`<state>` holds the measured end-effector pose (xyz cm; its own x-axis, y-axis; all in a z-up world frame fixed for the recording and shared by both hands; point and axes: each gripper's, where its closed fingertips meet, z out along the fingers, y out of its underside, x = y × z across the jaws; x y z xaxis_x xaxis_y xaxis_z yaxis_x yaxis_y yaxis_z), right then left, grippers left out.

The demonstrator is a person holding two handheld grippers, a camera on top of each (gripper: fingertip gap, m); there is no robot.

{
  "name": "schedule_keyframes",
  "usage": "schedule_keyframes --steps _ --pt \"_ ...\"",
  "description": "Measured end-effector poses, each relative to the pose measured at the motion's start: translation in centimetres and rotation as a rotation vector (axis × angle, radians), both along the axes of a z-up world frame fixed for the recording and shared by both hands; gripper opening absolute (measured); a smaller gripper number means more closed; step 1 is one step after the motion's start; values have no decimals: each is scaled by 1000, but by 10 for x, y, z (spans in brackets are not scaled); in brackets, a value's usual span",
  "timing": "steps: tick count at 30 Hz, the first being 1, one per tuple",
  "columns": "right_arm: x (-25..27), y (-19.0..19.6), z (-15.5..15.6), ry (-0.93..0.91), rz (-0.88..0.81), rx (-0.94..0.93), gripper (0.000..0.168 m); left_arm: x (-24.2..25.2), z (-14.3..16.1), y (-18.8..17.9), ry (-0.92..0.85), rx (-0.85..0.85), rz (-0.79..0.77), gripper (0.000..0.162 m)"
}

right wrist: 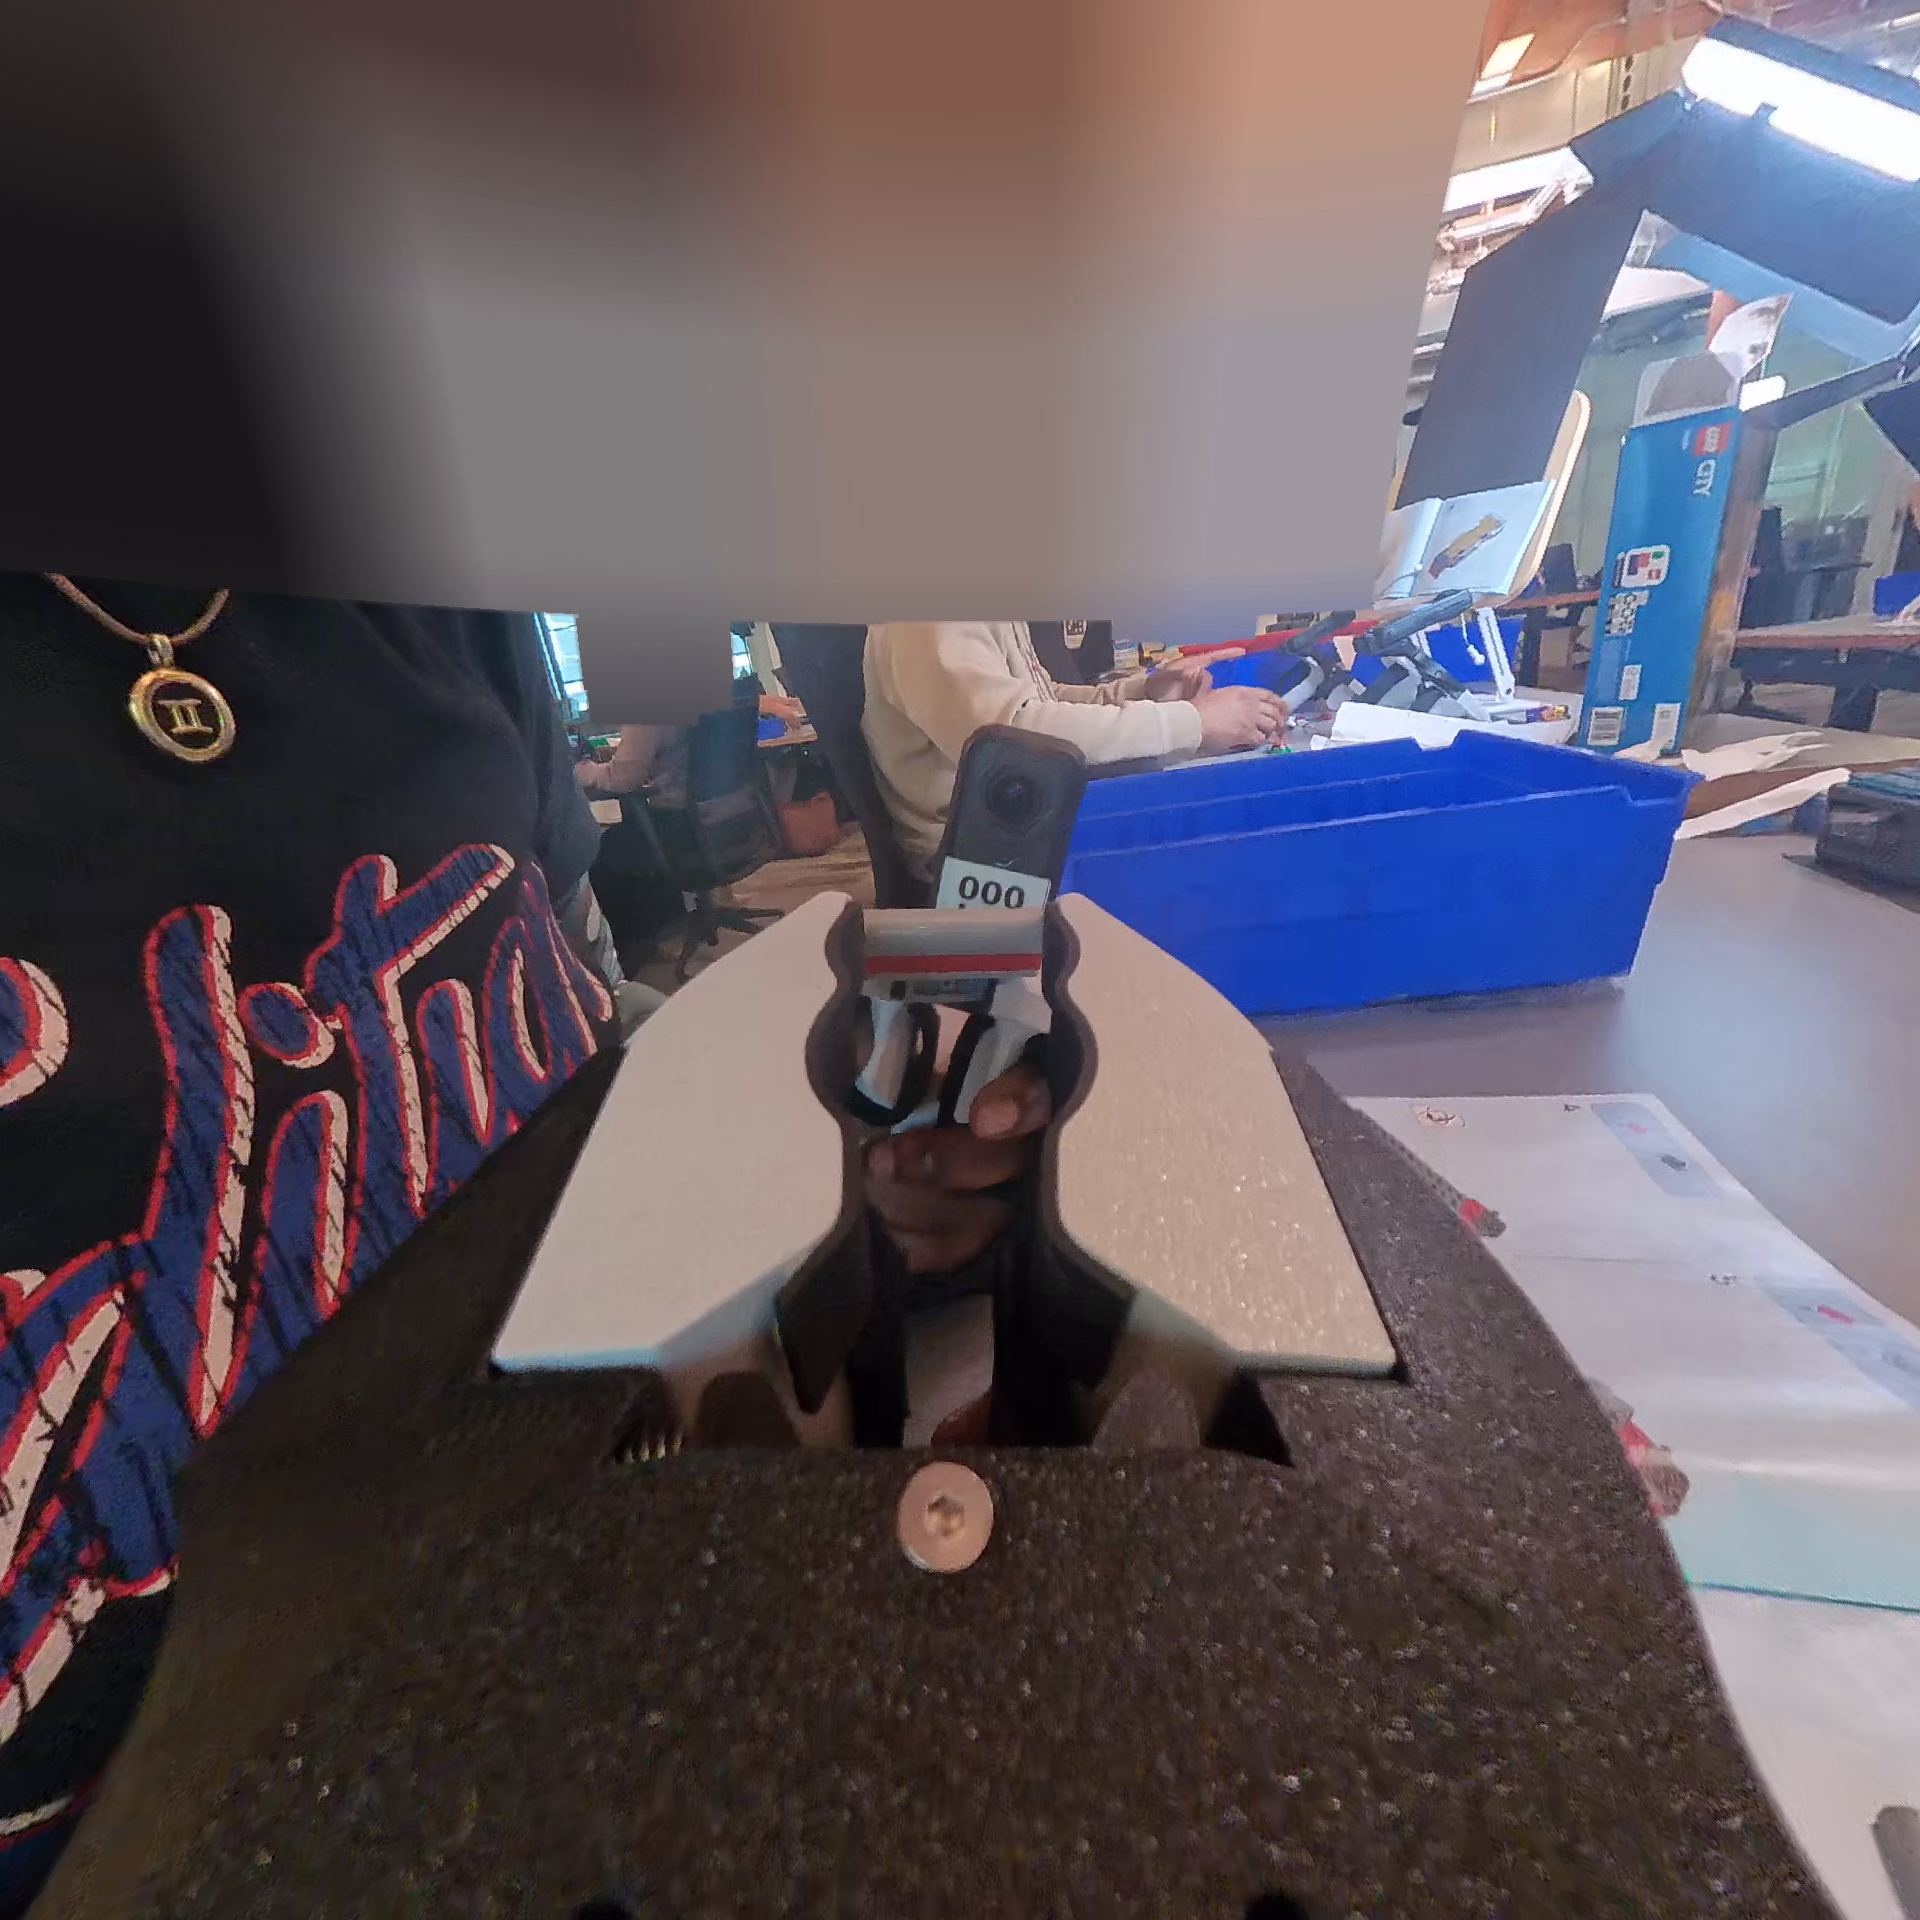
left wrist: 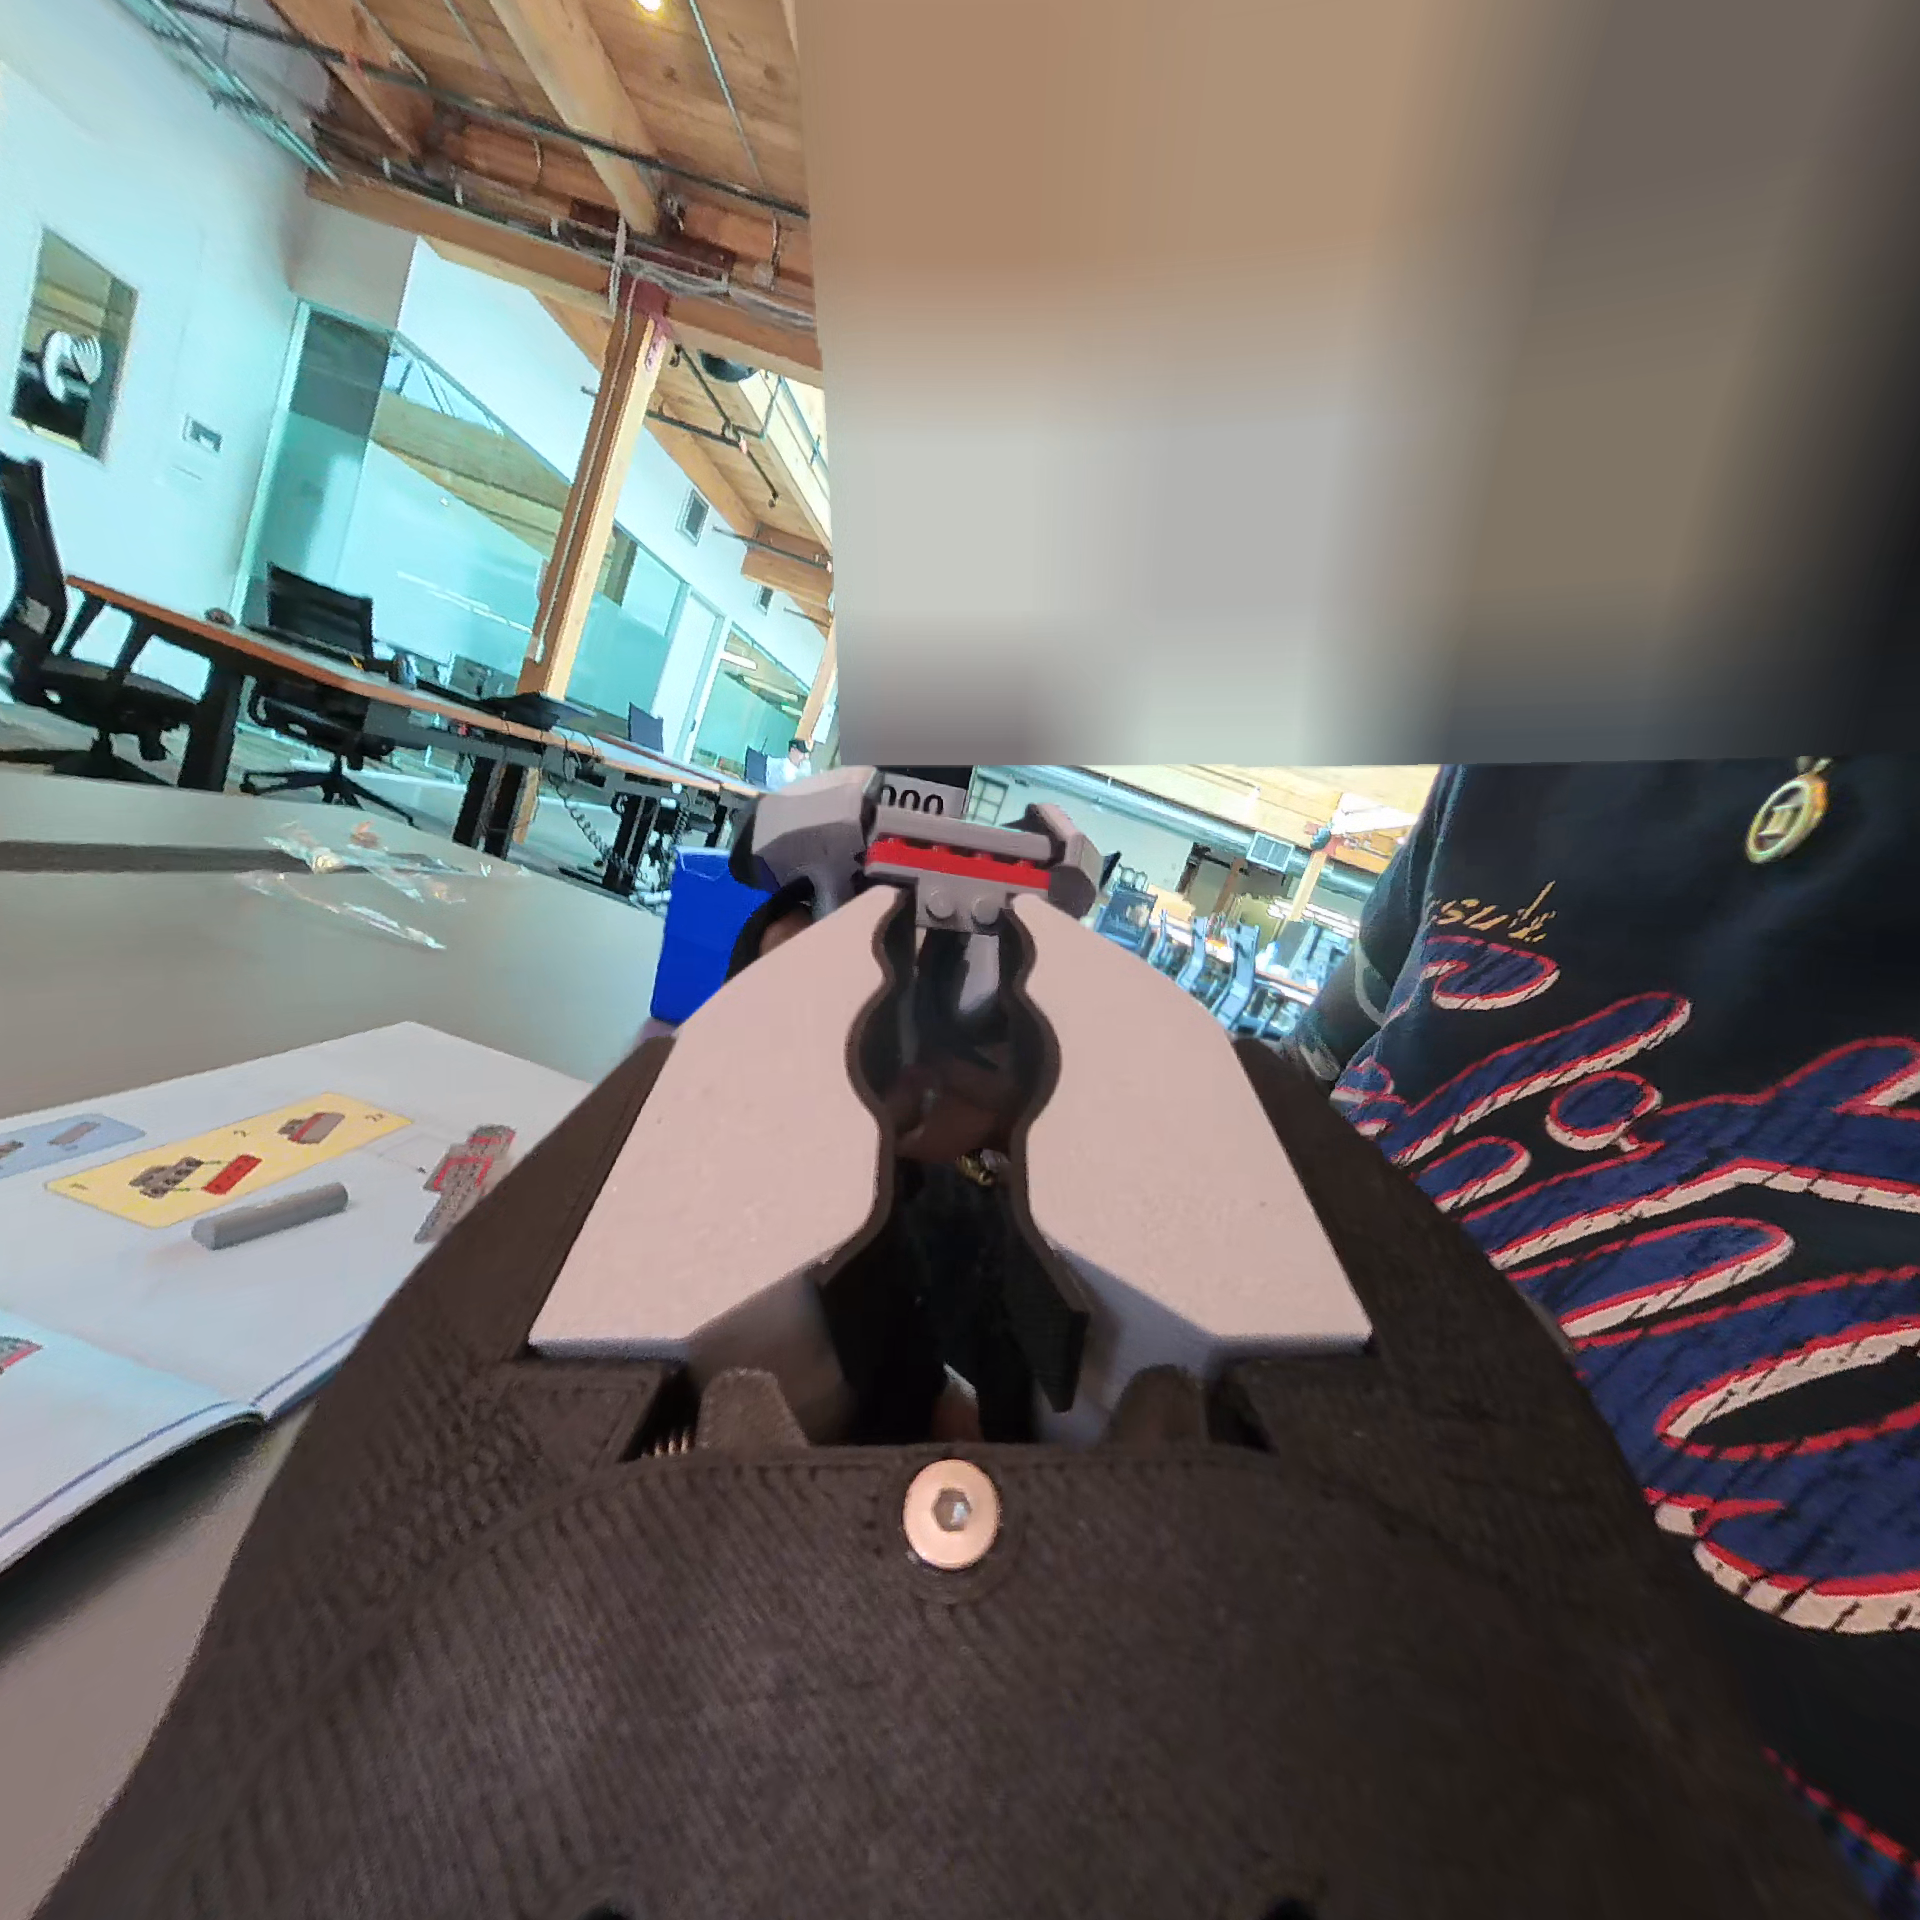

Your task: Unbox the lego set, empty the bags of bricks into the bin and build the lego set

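Note:
A small grey and red brick assembly [left wrist: 961, 854] is held in the air between both grippers, in front of a person's dark printed shirt. My left gripper [left wrist: 951, 914] is shut on a small grey studded piece on the assembly's underside. My right gripper [right wrist: 951, 956] is shut on the ends of the same assembly [right wrist: 951, 948]; it also shows in the left wrist view [left wrist: 945, 847], facing me. The left gripper's camera [right wrist: 1013, 821] shows behind the assembly. The blue bin [right wrist: 1351, 883] stands on the grey table.
An open instruction booklet [left wrist: 208, 1278] lies on the table with a long grey brick [left wrist: 270, 1216] and a grey-red sub-build [left wrist: 468, 1169] on it. Empty clear bags [left wrist: 343, 883] lie farther back. The blue set box [right wrist: 1662, 582] stands behind the bin. Another person sits at a far table. Left and right tips are no more than a few centimetres apart.

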<state>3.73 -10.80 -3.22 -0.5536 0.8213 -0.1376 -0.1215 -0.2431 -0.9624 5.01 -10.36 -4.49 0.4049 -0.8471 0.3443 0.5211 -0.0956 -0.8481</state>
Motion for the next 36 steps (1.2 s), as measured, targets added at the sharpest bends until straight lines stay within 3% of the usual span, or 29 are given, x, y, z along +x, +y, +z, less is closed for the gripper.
schedule_keyframes --steps 22,28,33,36 --pt "39 7 -41 -209 -9 14 33 38 -41 5 235 -202 -176 15" --pt "50 6 -53 -343 1 39 33 48 -53 3 321 -241 -216 14" --pt "78 -3 -74 -497 -83 54 33 71 -72 -8 478 -284 -342 15" --pt "92 -10 -78 -488 -155 63 33 85 -77 -17 525 -283 -425 15"
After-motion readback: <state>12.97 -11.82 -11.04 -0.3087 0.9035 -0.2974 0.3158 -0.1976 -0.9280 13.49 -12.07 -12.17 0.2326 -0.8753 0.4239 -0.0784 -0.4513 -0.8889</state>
